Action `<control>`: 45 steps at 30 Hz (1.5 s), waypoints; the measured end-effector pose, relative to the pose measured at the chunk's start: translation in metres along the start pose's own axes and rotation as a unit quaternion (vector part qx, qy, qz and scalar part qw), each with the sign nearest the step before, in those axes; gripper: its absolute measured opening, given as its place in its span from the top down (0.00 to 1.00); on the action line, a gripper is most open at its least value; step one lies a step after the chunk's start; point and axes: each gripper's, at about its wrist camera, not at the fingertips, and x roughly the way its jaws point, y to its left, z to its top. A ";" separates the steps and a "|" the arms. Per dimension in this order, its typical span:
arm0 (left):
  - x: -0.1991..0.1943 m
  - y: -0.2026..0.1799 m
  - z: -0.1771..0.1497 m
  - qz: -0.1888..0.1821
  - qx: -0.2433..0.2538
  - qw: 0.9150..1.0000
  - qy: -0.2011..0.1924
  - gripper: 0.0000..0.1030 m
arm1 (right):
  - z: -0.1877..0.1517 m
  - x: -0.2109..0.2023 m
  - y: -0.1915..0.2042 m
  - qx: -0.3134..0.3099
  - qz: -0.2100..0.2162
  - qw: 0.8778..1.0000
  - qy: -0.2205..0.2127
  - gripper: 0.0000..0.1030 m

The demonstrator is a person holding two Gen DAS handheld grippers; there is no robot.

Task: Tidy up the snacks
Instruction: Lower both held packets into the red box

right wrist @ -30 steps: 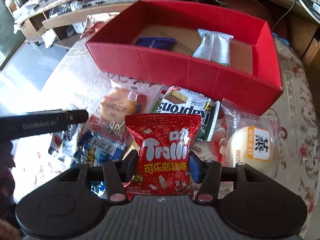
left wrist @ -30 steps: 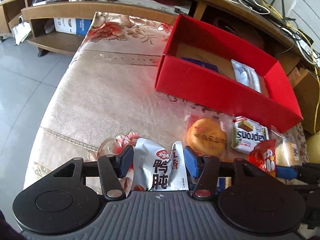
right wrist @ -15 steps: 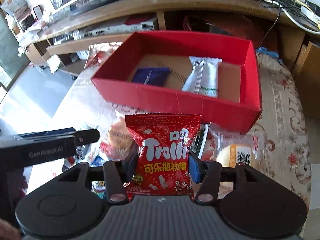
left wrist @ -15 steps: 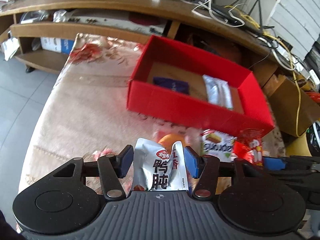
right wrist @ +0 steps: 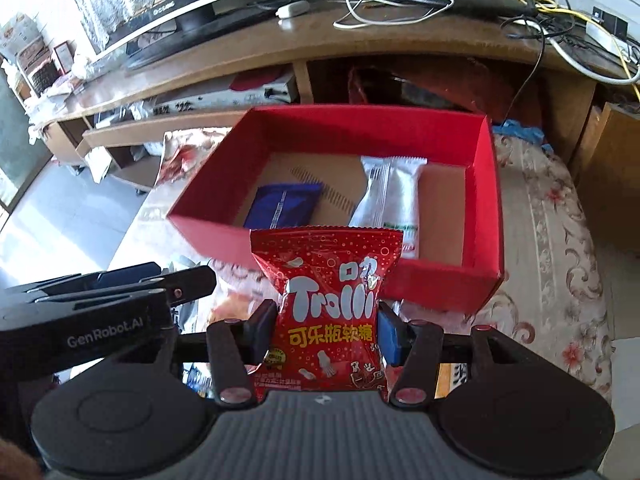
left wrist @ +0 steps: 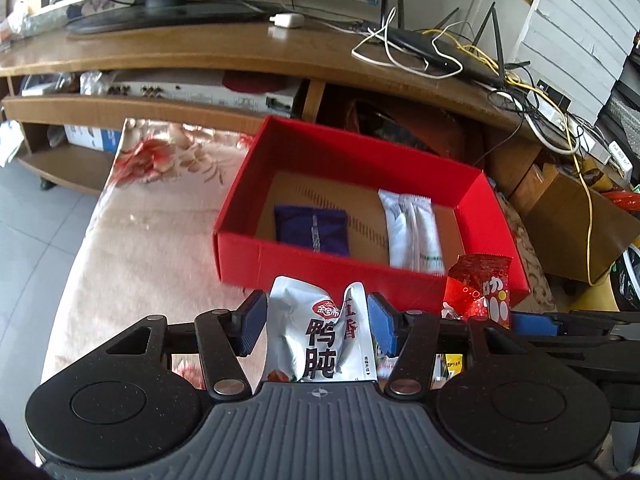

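The left gripper (left wrist: 316, 326) is clenched on a crinkled silver foil snack pouch (left wrist: 320, 340) printed with black Chinese characters and a red round logo, its top corners folded and bent; the pouch stands upright between the blue pads, held in the air in front of the near wall of the box. The right gripper (right wrist: 324, 330) is clamped on a glossy red gummy packet (right wrist: 326, 304) with white "Trolli" lettering and yellow characters, its sealed top edge flat and spread wide, also lifted just before the box. Beyond both lies the open red cardboard box (right wrist: 490, 208) with a brown floor, resting on a beige floral tablecloth (right wrist: 560, 208); inside it a dark blue flat wrapper (right wrist: 282, 204) lies at the left and a long silver-white sachet (right wrist: 390, 196) near the middle, well apart, with bare floor at the right end. Each held packet covers part of the box's near wall in its own view. Behind the box runs a curved wooden TV stand (left wrist: 200, 54) carrying a black router with antennas (left wrist: 440, 46) and tangled white and yellow cables. Loose snacks on the cloth below the grippers are mostly hidden by the gripper bodies and blurred; only orange and yellow scraps show.
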 end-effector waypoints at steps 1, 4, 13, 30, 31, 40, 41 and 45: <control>0.001 -0.001 0.003 0.001 0.002 1.000 -0.002 0.40 | 0.003 0.000 -0.001 0.002 -0.001 1.000 -0.003 0.50; 0.003 -0.006 0.009 0.002 0.005 1.000 -0.008 0.40 | 0.010 0.000 -0.005 0.009 -0.004 1.000 -0.011 0.50; 0.020 -0.018 0.034 0.009 0.016 1.000 -0.023 0.40 | 0.038 0.004 -0.015 0.019 -0.027 0.999 -0.037 0.50; 0.063 -0.028 0.058 0.032 0.026 0.999 -0.016 0.41 | 0.074 0.035 -0.028 0.008 -0.068 0.996 -0.054 0.50; 0.065 -0.028 0.059 0.033 0.026 0.999 -0.015 0.41 | 0.075 0.038 -0.029 0.008 -0.069 0.996 -0.053 0.50; 0.088 -0.025 0.063 0.044 0.022 0.999 -0.004 0.41 | 0.085 0.064 -0.034 0.009 -0.069 0.997 -0.040 0.50; 0.091 -0.024 0.063 0.045 0.021 0.999 -0.001 0.41 | 0.085 0.068 -0.034 0.010 -0.069 0.997 -0.038 0.50; 0.099 -0.020 0.063 0.048 0.014 0.999 0.006 0.41 | 0.087 0.080 -0.037 0.013 -0.064 0.997 -0.029 0.50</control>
